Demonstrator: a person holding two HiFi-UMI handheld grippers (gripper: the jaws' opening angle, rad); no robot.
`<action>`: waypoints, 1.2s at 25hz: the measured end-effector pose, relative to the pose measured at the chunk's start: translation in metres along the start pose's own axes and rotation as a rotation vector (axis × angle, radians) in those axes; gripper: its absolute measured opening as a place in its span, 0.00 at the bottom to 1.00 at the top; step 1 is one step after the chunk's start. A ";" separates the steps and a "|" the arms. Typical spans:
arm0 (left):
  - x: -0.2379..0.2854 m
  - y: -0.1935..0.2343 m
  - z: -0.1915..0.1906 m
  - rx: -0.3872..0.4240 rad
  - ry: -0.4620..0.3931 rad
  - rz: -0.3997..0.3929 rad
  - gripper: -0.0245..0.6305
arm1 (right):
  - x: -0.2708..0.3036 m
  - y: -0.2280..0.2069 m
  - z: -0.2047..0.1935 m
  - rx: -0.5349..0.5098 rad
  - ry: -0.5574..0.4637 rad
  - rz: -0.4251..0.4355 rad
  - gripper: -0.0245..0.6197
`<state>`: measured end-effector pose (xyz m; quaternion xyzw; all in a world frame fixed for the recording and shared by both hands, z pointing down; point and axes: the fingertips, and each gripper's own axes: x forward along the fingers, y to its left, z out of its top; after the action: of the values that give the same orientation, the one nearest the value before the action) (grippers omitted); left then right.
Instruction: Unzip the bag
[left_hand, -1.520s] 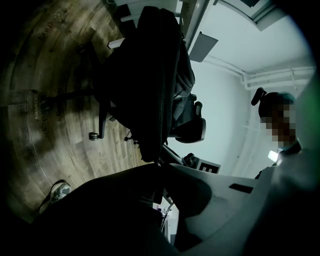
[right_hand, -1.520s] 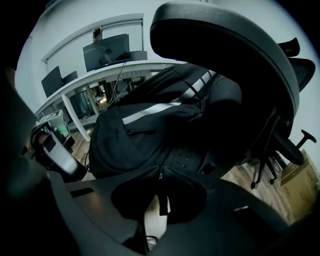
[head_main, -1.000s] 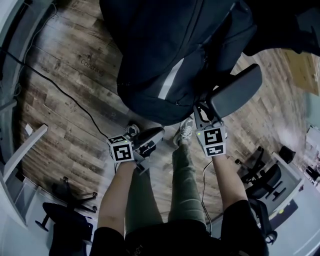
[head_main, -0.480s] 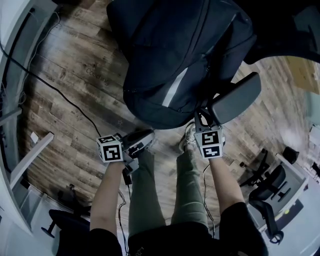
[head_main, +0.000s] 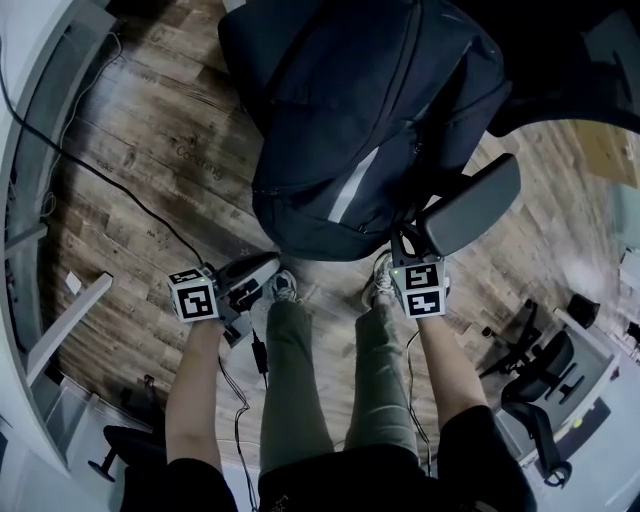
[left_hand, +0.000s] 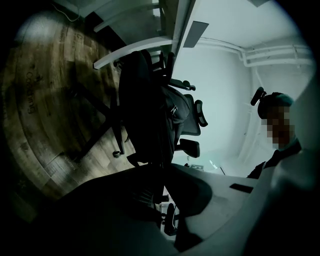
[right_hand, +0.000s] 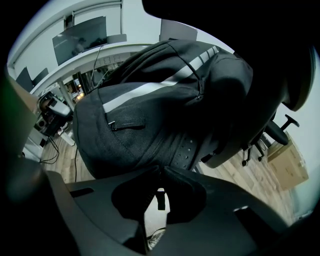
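Note:
A black backpack (head_main: 360, 110) with a pale stripe lies on an office chair, near its grey armrest (head_main: 470, 205). My right gripper (head_main: 403, 236) is at the bag's lower edge beside that armrest. In the right gripper view the bag (right_hand: 150, 115) fills the space ahead, and the right gripper (right_hand: 161, 170) is shut, with a small black zipper pull (right_hand: 160, 199) hanging between its jaws. My left gripper (head_main: 268, 264) is off to the left above the person's knee, apart from the bag. The left gripper (left_hand: 162, 170) looks shut and holds nothing.
A black cable (head_main: 130, 190) runs across the wooden floor at left, near a white desk leg (head_main: 60, 310). More office chairs (head_main: 530, 360) stand at right. The left gripper view shows another office chair (left_hand: 150, 115) and a person (left_hand: 277, 157). A cardboard box (right_hand: 287, 165) sits on the floor.
My left gripper has drawn away to the left, farther from the bag. The right gripper has stayed at the bag's lower edge by the armrest.

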<state>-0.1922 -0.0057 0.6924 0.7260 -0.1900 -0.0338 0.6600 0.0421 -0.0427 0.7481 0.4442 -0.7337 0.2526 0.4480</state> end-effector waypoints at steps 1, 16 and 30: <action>-0.003 0.001 0.005 0.004 -0.008 0.007 0.11 | 0.000 0.000 0.000 0.005 0.004 0.000 0.13; -0.027 0.004 0.059 0.086 0.001 0.071 0.11 | 0.001 0.006 0.002 0.058 0.037 -0.016 0.13; -0.023 -0.002 0.057 0.138 -0.069 0.124 0.12 | -0.023 0.010 0.009 0.188 -0.010 -0.067 0.13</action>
<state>-0.2304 -0.0525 0.6786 0.7551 -0.2592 -0.0045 0.6021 0.0342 -0.0345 0.7237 0.5098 -0.6937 0.3028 0.4089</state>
